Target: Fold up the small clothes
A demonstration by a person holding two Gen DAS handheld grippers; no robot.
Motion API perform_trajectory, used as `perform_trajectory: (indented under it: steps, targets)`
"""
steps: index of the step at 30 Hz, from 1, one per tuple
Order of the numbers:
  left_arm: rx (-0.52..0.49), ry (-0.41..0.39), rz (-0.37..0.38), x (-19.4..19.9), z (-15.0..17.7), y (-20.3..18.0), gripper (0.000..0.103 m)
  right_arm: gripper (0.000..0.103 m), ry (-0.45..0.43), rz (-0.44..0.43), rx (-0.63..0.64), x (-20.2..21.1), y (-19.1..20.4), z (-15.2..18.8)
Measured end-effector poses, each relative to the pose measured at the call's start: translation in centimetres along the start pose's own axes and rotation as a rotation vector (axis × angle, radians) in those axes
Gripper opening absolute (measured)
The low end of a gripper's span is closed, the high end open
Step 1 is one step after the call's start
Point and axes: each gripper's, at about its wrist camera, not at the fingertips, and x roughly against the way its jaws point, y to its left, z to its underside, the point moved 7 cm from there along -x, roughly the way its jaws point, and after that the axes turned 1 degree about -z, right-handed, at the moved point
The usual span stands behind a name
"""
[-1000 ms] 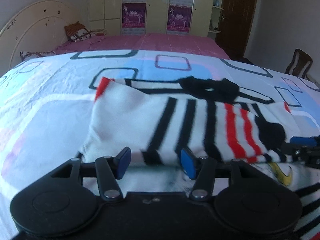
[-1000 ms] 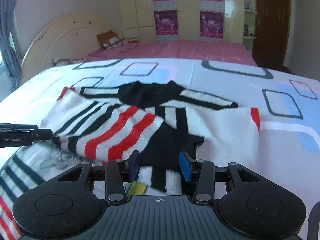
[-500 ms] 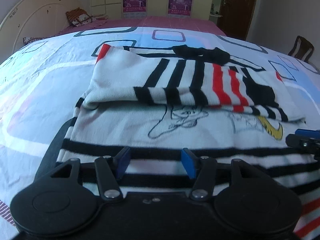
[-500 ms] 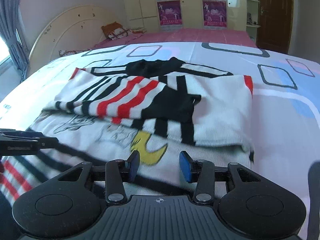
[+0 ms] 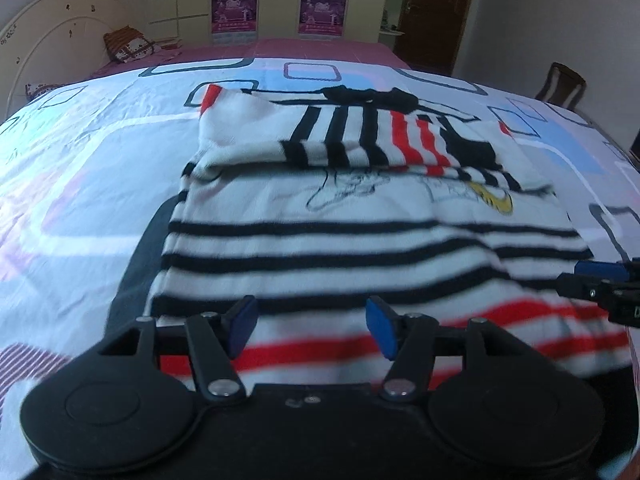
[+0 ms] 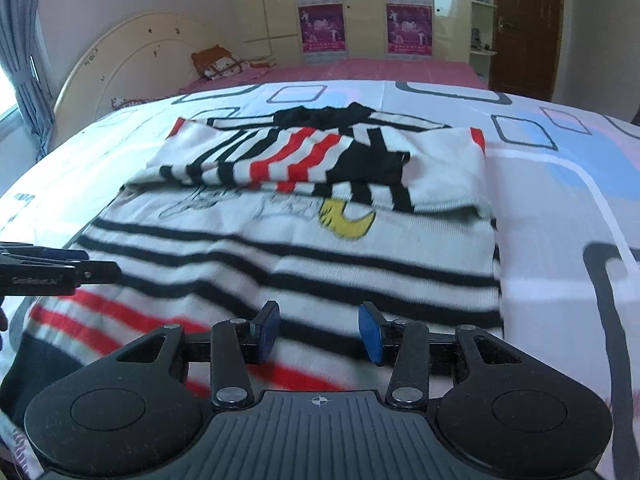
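Note:
A small white sweater [image 5: 360, 216] with black and red stripes and a cartoon print lies flat on the bed, also in the right wrist view [image 6: 304, 240]. Its sleeves [image 5: 384, 140] are folded across the chest. My left gripper [image 5: 312, 326] is open and empty over the sweater's lower left part near the hem. My right gripper [image 6: 318, 330] is open and empty over the lower right part. Each gripper shows side-on in the other's view: the right one in the left wrist view [image 5: 600, 280], the left one in the right wrist view [image 6: 60, 266].
The bed has a white sheet with square outlines [image 5: 80, 184] and a pink sheet [image 6: 380, 72] beyond. A curved headboard [image 6: 132, 52] and a pillow [image 6: 218, 64] stand far left. A wardrobe, a door [image 6: 528, 24] and a chair [image 5: 562, 86] lie behind.
Both grippers have pulled back from the folded sleeves toward the sweater's hem, still open. The sleeves now lie across the chest and more of the lower body is in view.

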Motion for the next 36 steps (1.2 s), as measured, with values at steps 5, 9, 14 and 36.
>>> perform_trajectory:
  steps: [5,9,14,36]
  targets:
    - [0.01,0.007,0.01,2.0,2.3,1.7,0.059,0.044,0.005,0.026,-0.011,1.6,1.4,1.9]
    - [0.015,0.006,0.012,3.4,3.6,2.8,0.059,0.044,0.007,0.045,-0.024,2.9,2.1,3.3]
    - [0.03,0.017,0.01,4.8,5.1,3.9,0.06,0.044,0.008,0.068,-0.032,4.5,2.7,4.9]
    - [0.124,0.088,0.118,6.3,9.6,3.9,0.06,0.044,0.041,0.202,-0.157,9.0,-1.1,10.3]
